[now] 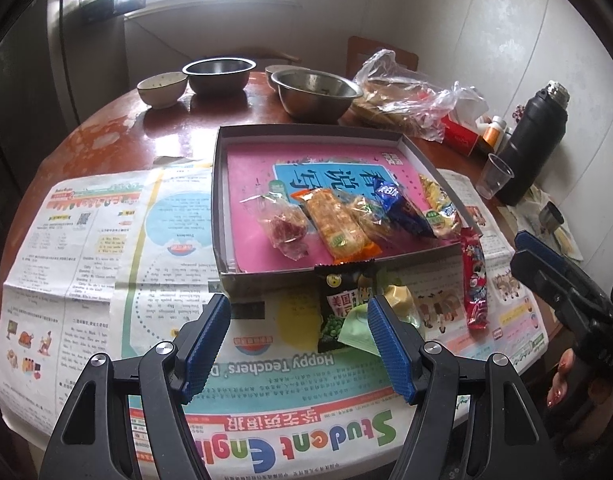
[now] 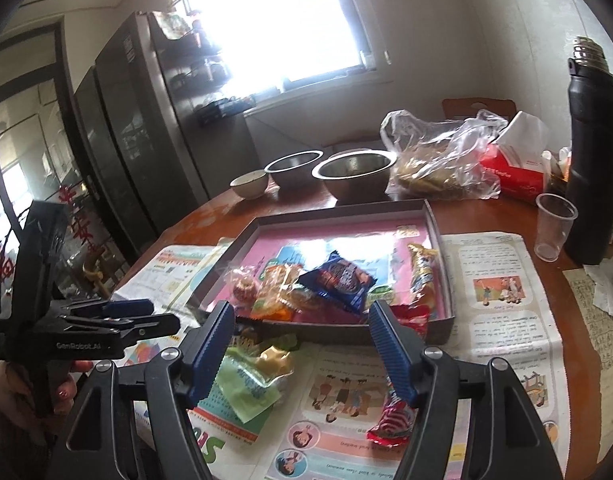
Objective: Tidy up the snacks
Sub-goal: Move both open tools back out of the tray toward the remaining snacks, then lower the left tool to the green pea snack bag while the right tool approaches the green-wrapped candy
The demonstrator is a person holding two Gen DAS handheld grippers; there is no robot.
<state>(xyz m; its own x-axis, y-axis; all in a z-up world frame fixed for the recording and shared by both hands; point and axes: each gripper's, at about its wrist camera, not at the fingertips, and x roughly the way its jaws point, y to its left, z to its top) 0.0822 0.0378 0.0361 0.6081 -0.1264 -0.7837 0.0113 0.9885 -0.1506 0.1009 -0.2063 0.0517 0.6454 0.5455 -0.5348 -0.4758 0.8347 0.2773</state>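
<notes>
Left gripper (image 1: 299, 342), right gripper (image 2: 302, 350): jaws wide apart, holding nothing, low over newspaper (image 1: 86, 240) on desk (image 1: 118, 132). Pea packet (image 1: 344, 308), green sachet (image 2: 242, 384), red stick (image 1: 475, 280) loose on paper just before box (image 1: 266, 278). Inside box (pink-lined): orange bar (image 1: 334, 224), blue pack (image 1: 402, 206), more wrapped snacks. Behind: bowls (image 1: 316, 94), flask (image 1: 534, 136).

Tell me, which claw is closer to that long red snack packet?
Right. The right claw hovers open directly above the red packet; the left claw sits open farther left, near the green pea bag.
</notes>
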